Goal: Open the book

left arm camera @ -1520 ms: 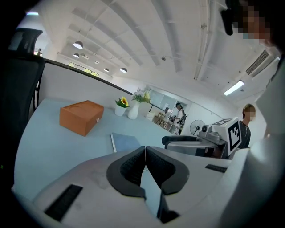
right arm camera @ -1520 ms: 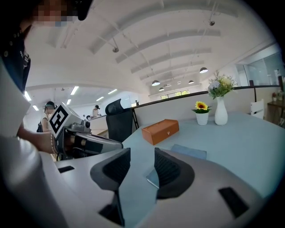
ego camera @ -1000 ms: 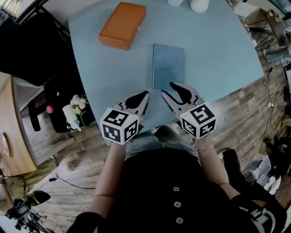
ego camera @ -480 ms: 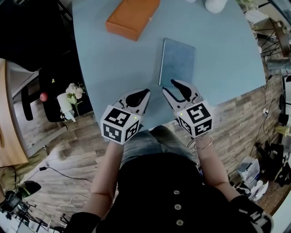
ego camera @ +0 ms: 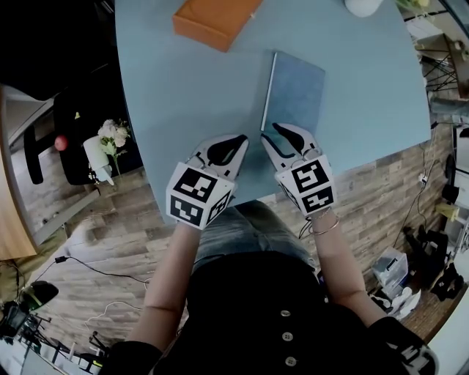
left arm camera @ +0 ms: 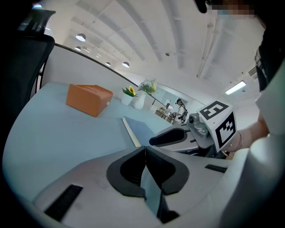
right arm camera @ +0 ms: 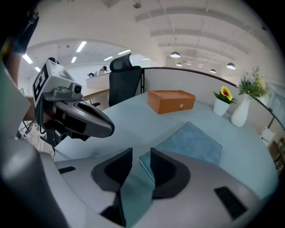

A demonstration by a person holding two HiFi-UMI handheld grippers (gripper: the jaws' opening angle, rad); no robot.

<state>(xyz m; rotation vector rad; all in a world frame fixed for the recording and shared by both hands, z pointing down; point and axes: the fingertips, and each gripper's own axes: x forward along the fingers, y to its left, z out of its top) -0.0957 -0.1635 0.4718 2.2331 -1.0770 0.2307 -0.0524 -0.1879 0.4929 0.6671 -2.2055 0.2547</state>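
A closed blue-grey book [ego camera: 294,94] lies flat on the light blue table [ego camera: 183,95], its page edge showing along the left side. My right gripper [ego camera: 269,132] hovers at the book's near left corner, jaws open by a narrow gap. In the right gripper view the corner of the book [right arm camera: 191,142] shows just beyond the gripper [right arm camera: 141,153]. My left gripper [ego camera: 233,143] is shut on nothing, over bare table to the left of the book. From the left gripper view [left arm camera: 145,149] the book [left arm camera: 144,129] lies ahead to the right.
An orange box [ego camera: 212,18] sits at the back left of the table. A white vase [right arm camera: 240,111] and a small flower pot [right arm camera: 221,106] stand at the far right. The table's near edge runs just under both grippers. A black chair [ego camera: 51,139] stands off the left edge.
Both grippers have moved forward over the table. The right gripper's tips have reached the book's near left corner. The book has not moved.
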